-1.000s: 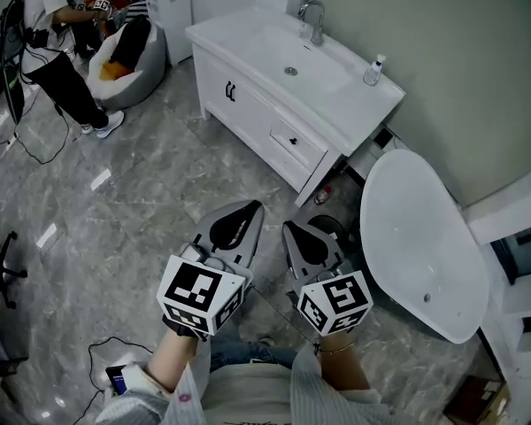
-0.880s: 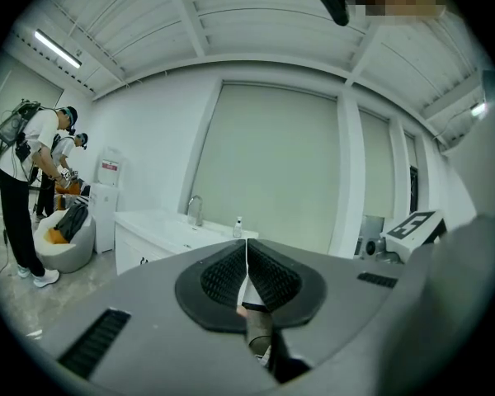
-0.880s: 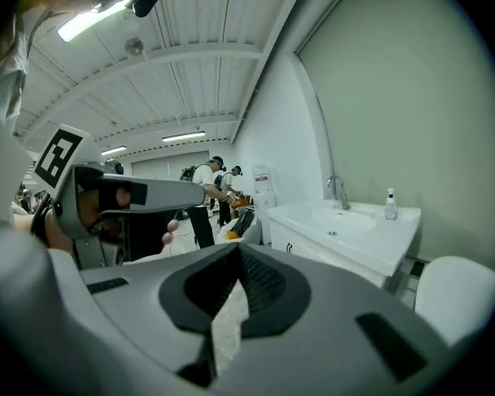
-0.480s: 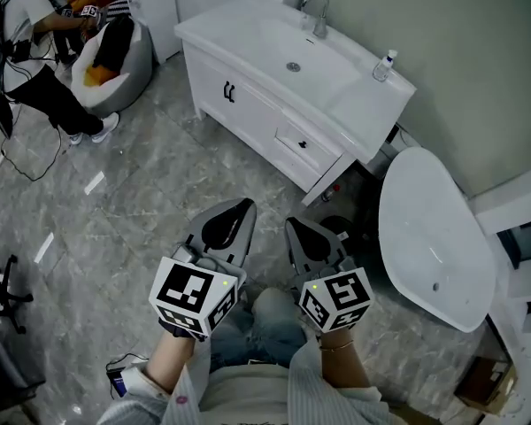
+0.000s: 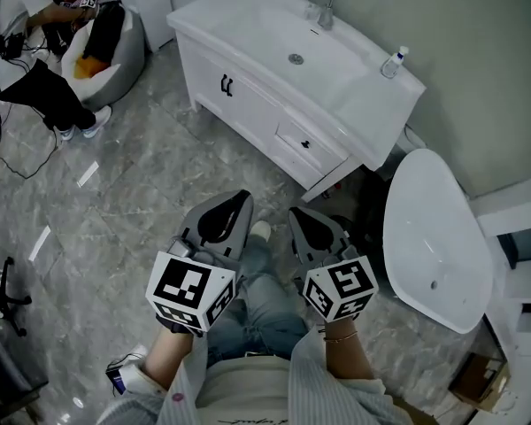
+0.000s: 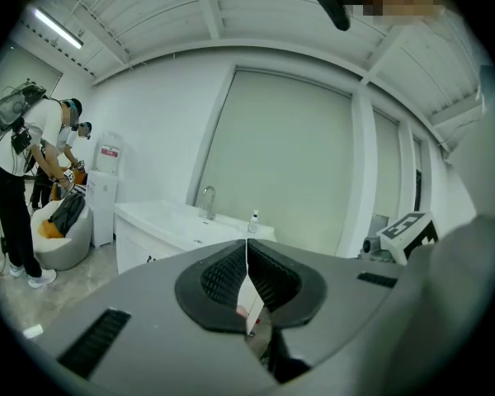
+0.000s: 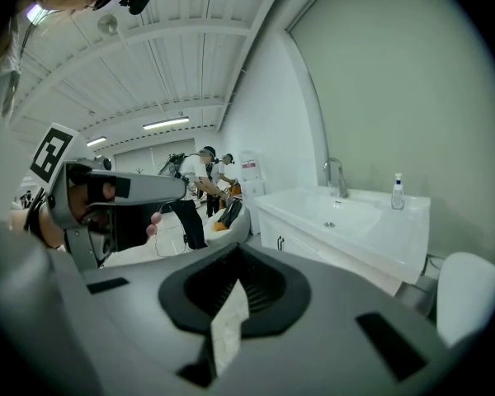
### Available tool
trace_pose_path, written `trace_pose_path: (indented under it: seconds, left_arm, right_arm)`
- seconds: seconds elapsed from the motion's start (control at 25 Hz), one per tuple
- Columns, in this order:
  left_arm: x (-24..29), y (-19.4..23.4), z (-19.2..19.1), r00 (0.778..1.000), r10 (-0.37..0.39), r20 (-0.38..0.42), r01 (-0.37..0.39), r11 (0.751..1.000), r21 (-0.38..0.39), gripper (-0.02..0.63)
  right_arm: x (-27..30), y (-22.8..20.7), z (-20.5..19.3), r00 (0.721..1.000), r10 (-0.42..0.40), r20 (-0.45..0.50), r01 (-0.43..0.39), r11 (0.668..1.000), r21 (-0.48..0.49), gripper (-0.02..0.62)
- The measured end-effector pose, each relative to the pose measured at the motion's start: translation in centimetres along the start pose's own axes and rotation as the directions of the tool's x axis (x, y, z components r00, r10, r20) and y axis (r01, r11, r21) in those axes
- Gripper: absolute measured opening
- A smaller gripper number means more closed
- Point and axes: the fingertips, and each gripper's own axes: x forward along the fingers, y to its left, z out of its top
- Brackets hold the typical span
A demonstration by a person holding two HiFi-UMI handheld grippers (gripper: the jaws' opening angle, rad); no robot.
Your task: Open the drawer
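The white vanity (image 5: 248, 96) stands ahead on the grey floor. Its small drawer (image 5: 311, 140) with a dark knob sits shut at the right end of the front, and a cupboard door with two dark handles (image 5: 226, 85) is further left. Both grippers hang side by side over the floor, well short of the cabinet. My left gripper (image 5: 245, 198) is shut with nothing in it, its tips meeting (image 6: 247, 238). My right gripper (image 5: 294, 211) is shut and empty too (image 7: 239, 247). The vanity shows beyond the jaws in both gripper views (image 6: 161, 225) (image 7: 346, 221).
On the vanity top are a sink with a faucet (image 5: 323, 3) and a soap bottle (image 5: 394, 63). A large white oval basin (image 5: 434, 237) lies on the floor at the right. People and a grey beanbag (image 5: 106, 47) are at the far left. Cables trail over the floor.
Both grippers and the head view have moved forward toward the vanity, which now looks larger and nearer. The person's leg has stepped forward beneath the grippers. Both jaws stayed shut.
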Motion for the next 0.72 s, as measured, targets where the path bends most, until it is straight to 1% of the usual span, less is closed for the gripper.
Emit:
trace_pose_path:
  seconds: [0.2,0.4,0.56,0.72]
  left_arm:
    - [4.1,2.9,2.0,1.000,0.004,0.017,-0.004,1.000,0.010,0.020]
    - [9.7,5.2,4.0,1.000,-0.004,0.013,0.004,1.000,0.006,0.020]
    - [14.3,6.1,5.8,1.000,-0.025,0.010,0.025,1.000,0.017,0.020]
    - [18.6,6.8,8.0,0.999,-0.047,0.022,0.046,0.998,0.034,0.020]
  right_arm:
    - [4.4,-2.6,1.7,1.000,0.007,-0.006,-0.007,1.000,-0.013,0.011]
    - [8.4,-5.6,3.5,0.999,0.023,-0.029,-0.024,1.000,-0.018,0.010]
    - [11.0,-8.8,5.3,0.999,0.021,-0.034,-0.021,1.000,-0.016,0.011]
    - [13.0,-12.5,7.6,1.000,0.000,-0.015,0.000,1.000,-0.007,0.011]
